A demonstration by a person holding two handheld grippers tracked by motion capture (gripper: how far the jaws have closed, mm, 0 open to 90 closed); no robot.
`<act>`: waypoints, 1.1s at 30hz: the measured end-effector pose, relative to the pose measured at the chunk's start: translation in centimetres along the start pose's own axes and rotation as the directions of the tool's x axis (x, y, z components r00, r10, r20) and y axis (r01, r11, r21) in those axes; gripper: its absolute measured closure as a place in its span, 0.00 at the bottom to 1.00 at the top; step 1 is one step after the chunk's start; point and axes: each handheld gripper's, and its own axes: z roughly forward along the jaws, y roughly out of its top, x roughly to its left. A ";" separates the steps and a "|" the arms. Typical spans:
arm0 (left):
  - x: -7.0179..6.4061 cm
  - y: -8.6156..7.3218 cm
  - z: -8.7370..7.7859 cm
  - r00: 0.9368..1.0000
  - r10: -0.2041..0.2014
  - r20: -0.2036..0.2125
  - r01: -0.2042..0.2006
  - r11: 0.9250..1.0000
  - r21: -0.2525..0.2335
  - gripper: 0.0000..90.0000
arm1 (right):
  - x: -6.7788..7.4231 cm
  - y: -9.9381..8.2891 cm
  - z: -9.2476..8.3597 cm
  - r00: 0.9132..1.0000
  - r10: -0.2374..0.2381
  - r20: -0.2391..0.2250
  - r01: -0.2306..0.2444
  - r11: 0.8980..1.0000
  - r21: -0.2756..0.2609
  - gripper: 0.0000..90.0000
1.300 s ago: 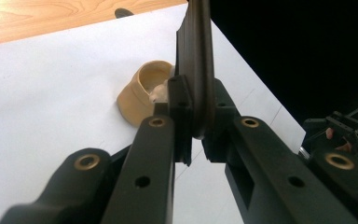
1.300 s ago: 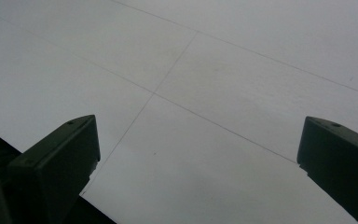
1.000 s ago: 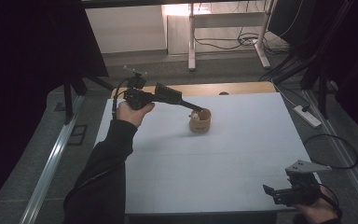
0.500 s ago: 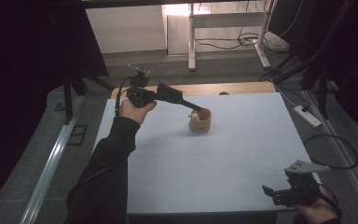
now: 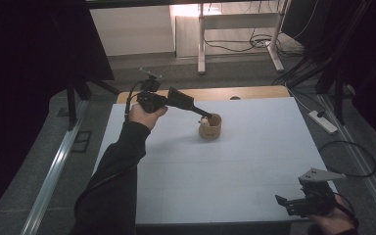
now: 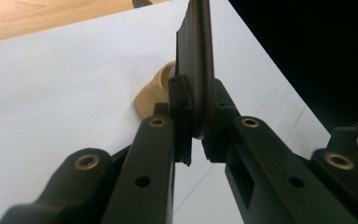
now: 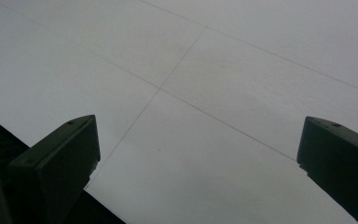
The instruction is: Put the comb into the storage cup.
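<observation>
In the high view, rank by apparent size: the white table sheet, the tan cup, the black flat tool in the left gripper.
1. White table sheet, largest by far.
2. Black flat tool.
3. Tan cup, a little smaller; the raised tool sits nearer the camera, so this order is unsure.

You had nothing to read in these views: no word, label, brand mark, number or sign could be made out anywhere. The white worktop (image 5: 235, 161) carried only thin ruled lines, with no lettering on them. The tan cup (image 5: 210, 126) bore no print that you could see, and the black flat piece (image 6: 195, 70) in front of it was plain as well. The left tongs (image 6: 196, 140) showed bare black arms with brass rivets and no marking, and the right tongs (image 7: 198, 158) were just as blank. Small coloured spots at the edge of the left gripper view were too blurred to read.
</observation>
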 end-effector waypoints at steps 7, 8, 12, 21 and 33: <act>0.0 0.0 1.0 1.000 -0.001 -0.002 0.001 1.000 0.015 0.92 | 0.0 0.0 0.0 1.000 0.000 -0.003 0.000 1.000 -0.001 0.00; 0.0 0.0 1.0 1.000 -0.001 -0.002 0.001 1.000 0.015 0.92 | 0.0 0.0 0.0 1.000 0.000 -0.003 0.000 1.000 -0.001 0.00; 0.1 0.0 1.5 1.000 0.001 -0.005 -0.001 1.000 0.027 0.92 | -0.1 0.0 0.0 1.000 0.001 -0.005 -0.001 1.000 -0.002 0.00; 0.1 0.2 2.9 1.000 -0.002 -0.004 0.002 0.999 0.049 0.92 | -0.1 0.0 0.0 1.000 0.002 -0.008 -0.002 1.000 0.002 0.00; 0.4 0.0 4.1 1.000 -0.009 -0.012 0.010 0.998 0.068 0.92 | -0.1 0.0 0.0 1.000 -0.001 -0.011 0.001 1.000 0.008 0.00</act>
